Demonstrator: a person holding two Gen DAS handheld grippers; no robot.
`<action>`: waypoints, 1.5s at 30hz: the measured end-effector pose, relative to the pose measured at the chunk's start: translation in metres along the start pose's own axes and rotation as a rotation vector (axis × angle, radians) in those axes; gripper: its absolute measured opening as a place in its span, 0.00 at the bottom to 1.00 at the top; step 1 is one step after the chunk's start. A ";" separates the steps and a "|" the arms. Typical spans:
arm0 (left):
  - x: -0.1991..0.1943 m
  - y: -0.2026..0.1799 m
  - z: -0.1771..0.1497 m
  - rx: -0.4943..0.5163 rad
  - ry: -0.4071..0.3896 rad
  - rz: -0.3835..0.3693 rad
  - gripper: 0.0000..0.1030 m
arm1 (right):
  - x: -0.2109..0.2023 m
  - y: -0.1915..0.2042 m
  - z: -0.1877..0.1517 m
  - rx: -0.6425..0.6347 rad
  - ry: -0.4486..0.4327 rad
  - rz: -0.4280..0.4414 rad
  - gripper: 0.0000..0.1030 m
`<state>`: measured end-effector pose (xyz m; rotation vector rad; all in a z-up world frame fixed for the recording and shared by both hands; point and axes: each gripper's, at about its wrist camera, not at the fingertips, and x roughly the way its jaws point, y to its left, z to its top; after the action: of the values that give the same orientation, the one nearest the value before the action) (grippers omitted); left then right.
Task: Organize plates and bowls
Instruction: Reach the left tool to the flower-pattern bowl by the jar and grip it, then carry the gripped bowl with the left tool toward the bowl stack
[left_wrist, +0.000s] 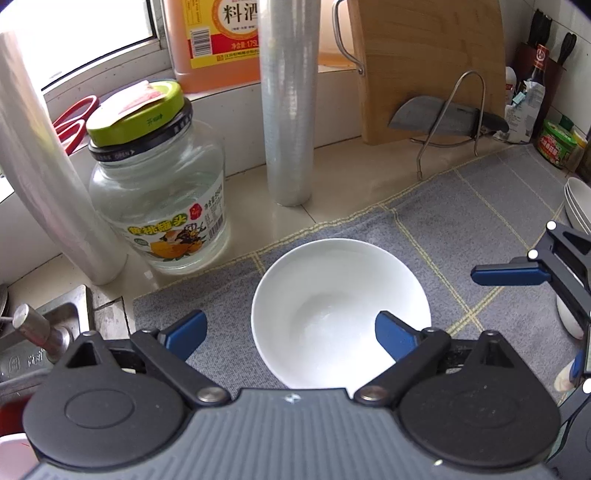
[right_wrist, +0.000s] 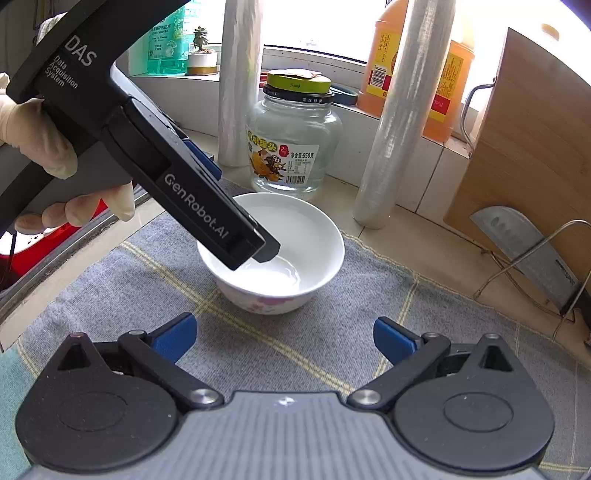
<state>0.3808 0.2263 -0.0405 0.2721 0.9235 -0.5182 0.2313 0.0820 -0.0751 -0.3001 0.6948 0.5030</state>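
White bowl (left_wrist: 341, 314) upright, mouth up

The right gripper (right_wrist: 284, 339) has its blue fingers (right_wrist: 177, 338) wide apart, with nothing between them, above a grey mat (right_wrist: 110, 295) with yellow lines. Ahead on the mat stands a white bowl (right_wrist: 295, 251) with a pink pattern on its outside. The left gripper (right_wrist: 255, 247), held by a gloved hand (right_wrist: 44, 147), reaches down from the upper left, and its tip is over the left rim of the bowl. Behind the bowl stand a glass jar (right_wrist: 293, 136) with a green lid and two rolls of film (right_wrist: 399, 122). At the right a cutting board (right_wrist: 528, 136) leans, with a cleaver (right_wrist: 524, 247) in a wire rack.
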 end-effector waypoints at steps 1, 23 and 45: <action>0.002 0.000 0.001 0.006 0.009 -0.009 0.86 | 0.003 0.000 0.002 -0.001 0.001 0.004 1.00; 0.021 0.002 0.014 0.017 0.070 -0.055 0.63 | 0.031 0.001 0.018 -0.036 -0.012 0.064 0.89; 0.006 -0.007 0.014 0.029 0.047 -0.077 0.59 | 0.013 0.003 0.017 -0.028 -0.018 0.061 0.87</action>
<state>0.3903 0.2125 -0.0371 0.2769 0.9761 -0.5986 0.2474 0.0963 -0.0717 -0.3009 0.6815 0.5732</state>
